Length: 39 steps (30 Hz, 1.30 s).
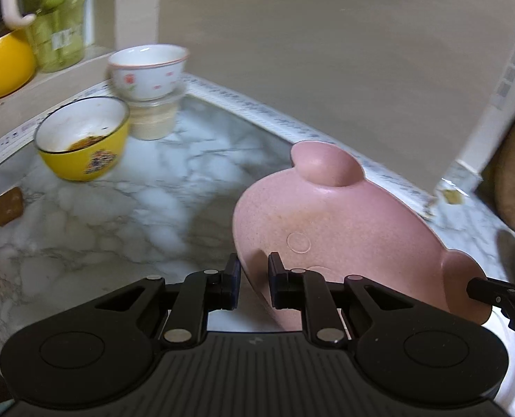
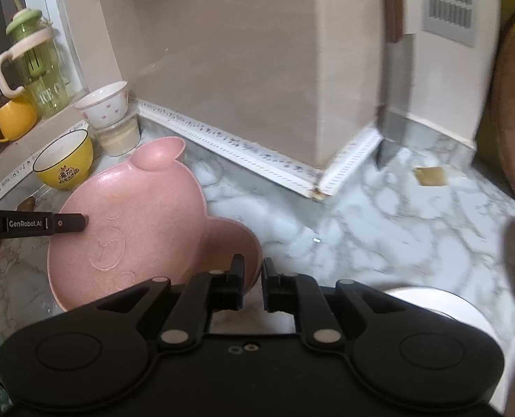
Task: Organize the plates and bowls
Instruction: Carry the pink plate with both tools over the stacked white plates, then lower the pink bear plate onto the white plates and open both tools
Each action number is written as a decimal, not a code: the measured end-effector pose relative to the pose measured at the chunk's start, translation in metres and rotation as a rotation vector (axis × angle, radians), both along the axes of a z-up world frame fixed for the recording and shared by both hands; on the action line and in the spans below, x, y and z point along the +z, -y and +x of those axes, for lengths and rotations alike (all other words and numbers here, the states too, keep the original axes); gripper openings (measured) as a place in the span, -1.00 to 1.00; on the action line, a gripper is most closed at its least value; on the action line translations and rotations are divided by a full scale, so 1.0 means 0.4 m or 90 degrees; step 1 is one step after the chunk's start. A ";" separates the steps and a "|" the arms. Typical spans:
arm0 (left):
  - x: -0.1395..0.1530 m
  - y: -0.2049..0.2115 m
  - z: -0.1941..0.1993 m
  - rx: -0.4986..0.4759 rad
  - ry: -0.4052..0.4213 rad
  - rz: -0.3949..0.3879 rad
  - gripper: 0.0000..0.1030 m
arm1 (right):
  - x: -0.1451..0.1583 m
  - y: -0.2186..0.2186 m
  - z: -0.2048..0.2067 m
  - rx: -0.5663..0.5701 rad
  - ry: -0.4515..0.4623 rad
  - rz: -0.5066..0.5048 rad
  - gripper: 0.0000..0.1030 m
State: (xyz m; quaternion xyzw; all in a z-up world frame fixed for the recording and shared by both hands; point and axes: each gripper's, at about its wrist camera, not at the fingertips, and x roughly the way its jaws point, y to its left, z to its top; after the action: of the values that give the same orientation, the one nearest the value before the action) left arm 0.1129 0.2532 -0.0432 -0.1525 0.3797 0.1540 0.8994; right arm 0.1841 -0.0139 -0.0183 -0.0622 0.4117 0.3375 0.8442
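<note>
The pink plate, shaped like a bear's face with two round ears, is the landmark here. It is tilted above the marble counter, its hollow side facing the cameras.

The left gripper pinches the plate's near rim, one finger on each side of the edge, the jaws nearly together. The right gripper grips the plate at the ear on its right side, with its jaws drawn close on that ear's rim. In the left wrist view the tip of the right gripper shows at the plate's lower right ear; in the right wrist view the left gripper reaches across the plate from the left.

Beyond the plate's far left edge stands a yellow bowl with brown residue inside. Farther behind it a white bowl with red marks sits on top of a clear lidded tub. Above those, on a ledge, are a green bottle with a cream handle and a yellow mug. A small brown scrap lies on the counter left of the plate, near the yellow bowl. Behind the plate runs a beige wall.
</note>
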 end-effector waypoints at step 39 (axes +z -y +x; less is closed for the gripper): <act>-0.092 0.539 0.172 -0.318 -0.035 0.020 -0.70 | -0.054 0.590 -0.143 -0.288 -0.042 -0.006 -0.77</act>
State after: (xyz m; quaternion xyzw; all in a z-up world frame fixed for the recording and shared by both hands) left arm 0.1818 0.0377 -0.0800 -0.0353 0.4273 -0.0633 0.9012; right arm 0.1270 -0.2498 -0.0399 0.0386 0.4440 0.1395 0.8843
